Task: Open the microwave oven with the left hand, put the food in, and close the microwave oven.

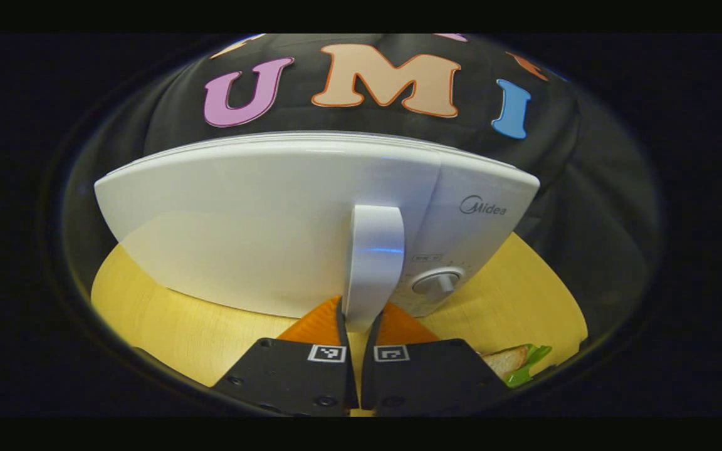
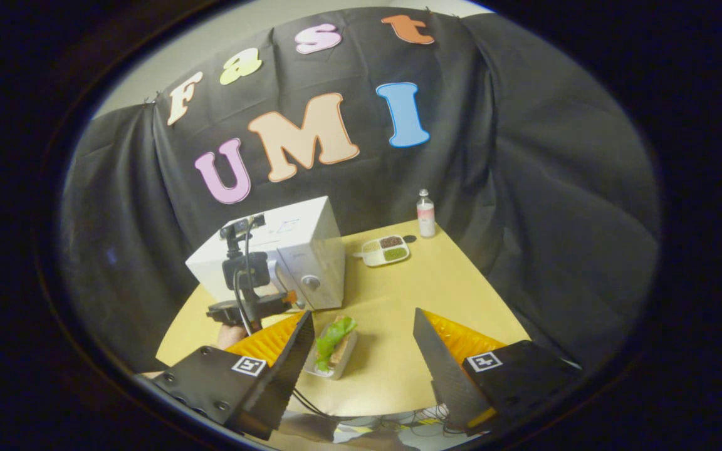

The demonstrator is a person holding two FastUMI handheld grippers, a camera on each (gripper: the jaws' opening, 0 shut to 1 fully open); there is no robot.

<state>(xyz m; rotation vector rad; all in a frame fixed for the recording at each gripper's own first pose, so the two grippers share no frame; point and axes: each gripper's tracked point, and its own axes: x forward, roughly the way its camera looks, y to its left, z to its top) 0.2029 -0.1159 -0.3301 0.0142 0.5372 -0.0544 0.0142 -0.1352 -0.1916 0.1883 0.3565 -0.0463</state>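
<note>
The white microwave oven (image 1: 261, 219) stands close in front in the left gripper view, door closed. My left gripper (image 1: 358, 322) is shut on its upright white door handle (image 1: 373, 263), one finger on each side. A sandwich with green lettuce (image 1: 517, 362) lies low at the right on the table. In the right gripper view my right gripper (image 2: 361, 351) hangs open above the table with nothing between its fingers. The sandwich (image 2: 334, 344) lies below it on a small tray, in front of the microwave (image 2: 286, 260). There the left gripper (image 2: 249, 294) is at the microwave's front.
A round knob (image 1: 437, 282) sits on the microwave's control panel right of the handle. On the yellow table (image 2: 436, 294), a divided dish (image 2: 386, 249) and a small bottle (image 2: 425, 214) stand at the back. Cables (image 2: 361, 416) trail over the near edge.
</note>
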